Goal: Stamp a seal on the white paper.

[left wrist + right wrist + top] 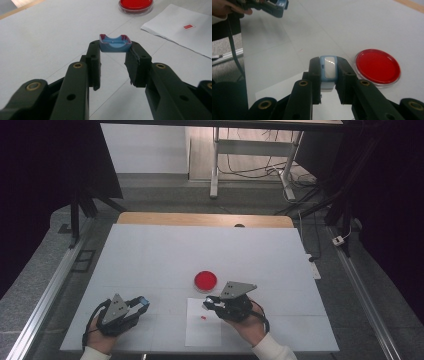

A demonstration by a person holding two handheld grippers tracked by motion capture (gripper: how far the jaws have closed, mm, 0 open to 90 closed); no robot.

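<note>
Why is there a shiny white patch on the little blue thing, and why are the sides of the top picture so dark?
Right gripper view: a lamp's glare whitens the blue-rimmed piece clamped in the right gripper; the red dish also glints along its rim. High view: light falls on the white table, leaving both sides nearly black. Left gripper view: evenly lit; the near jaws look soft.

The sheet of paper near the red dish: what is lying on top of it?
A small red piece lies on the white sheet of paper. The right hand-held gripper hangs over the sheet's upper right corner, covering that part.
</note>
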